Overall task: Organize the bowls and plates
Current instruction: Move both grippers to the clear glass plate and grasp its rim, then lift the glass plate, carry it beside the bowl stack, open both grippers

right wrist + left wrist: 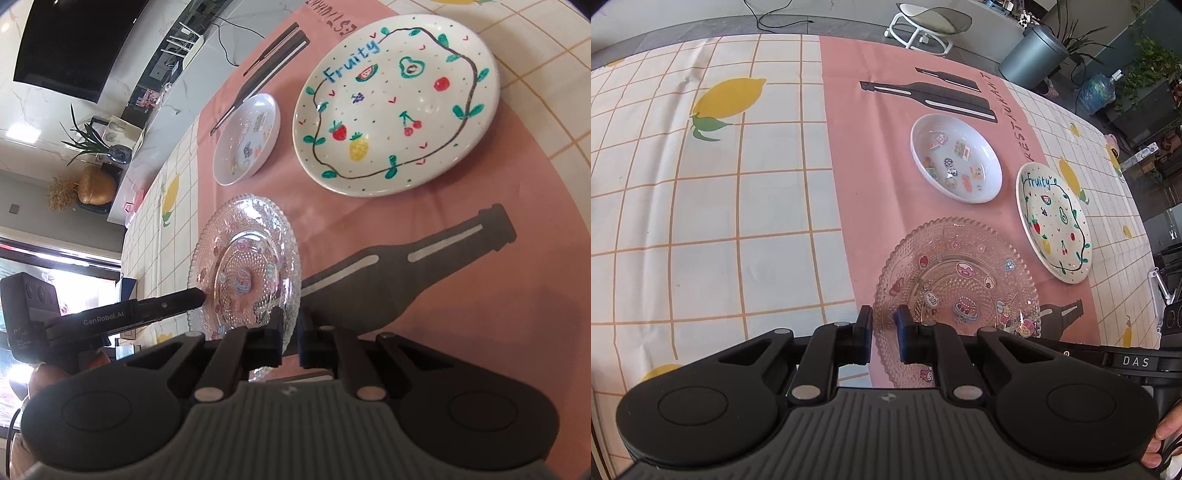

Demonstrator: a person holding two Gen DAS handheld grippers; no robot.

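A clear beaded glass plate (960,273) with stickers lies on the pink cloth strip. My left gripper (883,332) straddles its near-left rim with a narrow gap between the jaws. My right gripper (291,334) straddles the same glass plate (243,266) at its near edge, also with a narrow gap. I cannot tell whether either one clamps the rim. A white bowl (955,162) with stickers sits beyond, and a white "Fruity" plate (1054,225) lies to the right. Both also show in the right wrist view: the bowl (245,138) and the Fruity plate (395,107).
The table has a checked lemon-print cloth (720,203) with a pink strip printed with bottles (406,269). Beyond the far edge stand a white stool (923,22), a grey bin (1032,55) and plants. The left gripper's body (110,317) shows in the right wrist view.
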